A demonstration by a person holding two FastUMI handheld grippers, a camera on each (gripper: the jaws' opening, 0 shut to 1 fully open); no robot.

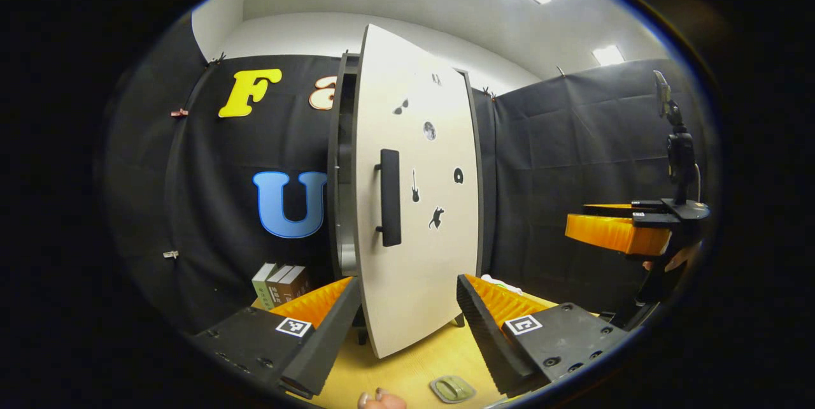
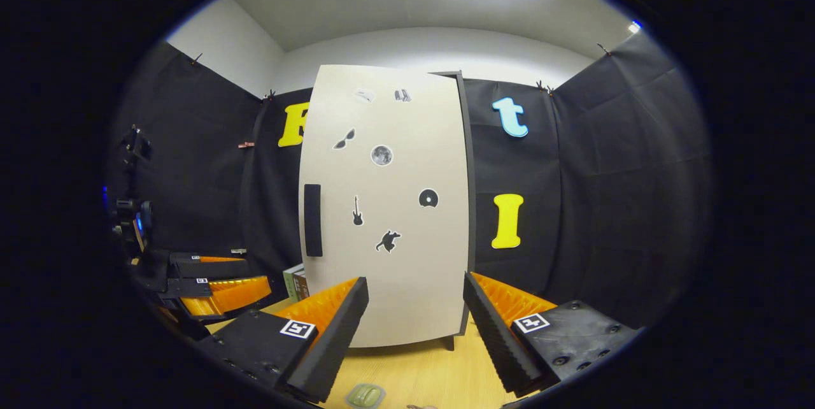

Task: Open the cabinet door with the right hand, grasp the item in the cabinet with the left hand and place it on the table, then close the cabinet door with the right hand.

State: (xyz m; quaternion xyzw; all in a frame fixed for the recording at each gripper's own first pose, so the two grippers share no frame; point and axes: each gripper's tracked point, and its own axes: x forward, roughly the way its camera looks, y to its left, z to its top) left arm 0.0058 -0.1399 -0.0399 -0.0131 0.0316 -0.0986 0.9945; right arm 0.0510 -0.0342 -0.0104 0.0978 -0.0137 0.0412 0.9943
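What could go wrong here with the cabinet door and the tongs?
The cabinet door stands slightly ajar, so it may not be fully closed. Neither open tongs, left or right, touch the handle; a push off-centre could shift the cabinet on the table. The small item lies near the table's front edge.

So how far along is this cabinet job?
A small greenish item already lies on the table. The left hand-held gripper and right hand-held gripper are open, empty. The cabinet door stands ajar, so shutting it seems all that's left.
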